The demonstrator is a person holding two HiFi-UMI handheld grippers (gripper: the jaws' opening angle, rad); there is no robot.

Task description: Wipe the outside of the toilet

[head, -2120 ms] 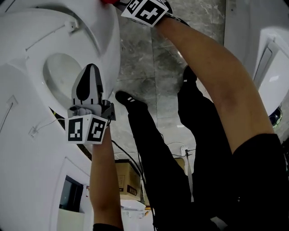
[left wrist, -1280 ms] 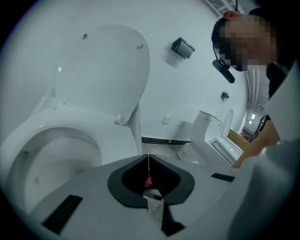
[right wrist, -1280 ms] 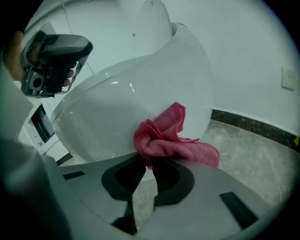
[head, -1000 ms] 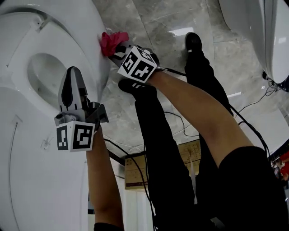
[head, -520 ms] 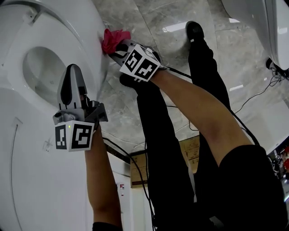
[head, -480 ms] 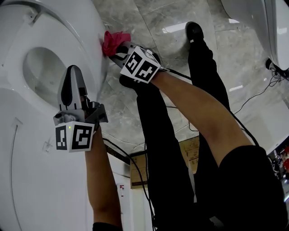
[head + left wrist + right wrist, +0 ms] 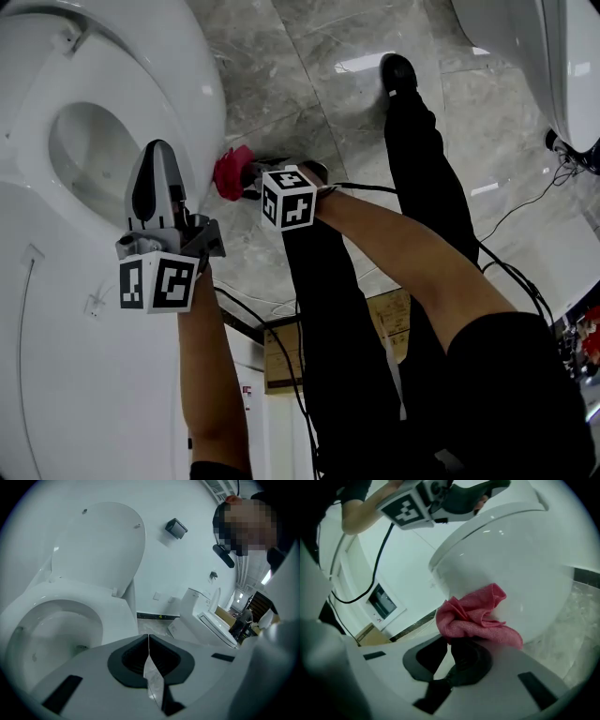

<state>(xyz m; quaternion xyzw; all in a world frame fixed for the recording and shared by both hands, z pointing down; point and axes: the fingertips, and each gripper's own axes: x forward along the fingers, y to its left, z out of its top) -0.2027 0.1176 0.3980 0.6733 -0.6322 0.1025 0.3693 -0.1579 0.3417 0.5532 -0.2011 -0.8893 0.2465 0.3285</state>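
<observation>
Currently the right tongs [image 7: 452, 653] are closed on a bunched red cloth [image 7: 473, 616], which is gripped at its rear folds. The rest of the cloth projects forward past the tips. This grip is judged deliberate: the loose wad acts as a soft pad, so fabric reaches the glaze before the hard tongs do.

The cloth lies against, or just beside, the curved outer wall of the toilet [image 7: 178, 56]. It sits below the rim, on the side facing the marble floor [image 7: 309, 84]. Neither view confirms firm contact. The cloth has no clear long axis, and its free folds fan toward the porcelain.

The left tongs [image 7: 157, 159] are closed on themselves with nothing between them. They hover above the rim beside the open bowl and point toward the raised lid [image 7: 98, 545]. Their position is judged to be a parked one, clear of the wiping side, and they do no work on the shell.

Toilet orientation:
- The bowl opening is oval.
- Its long axis runs from the hinge end, where the lid stands upright, to the front.
- The right tongs point across this axis, roughly square to the side wall.

Judged step: a wiping pass along the outer shell. The lower wall appears not yet covered.
</observation>
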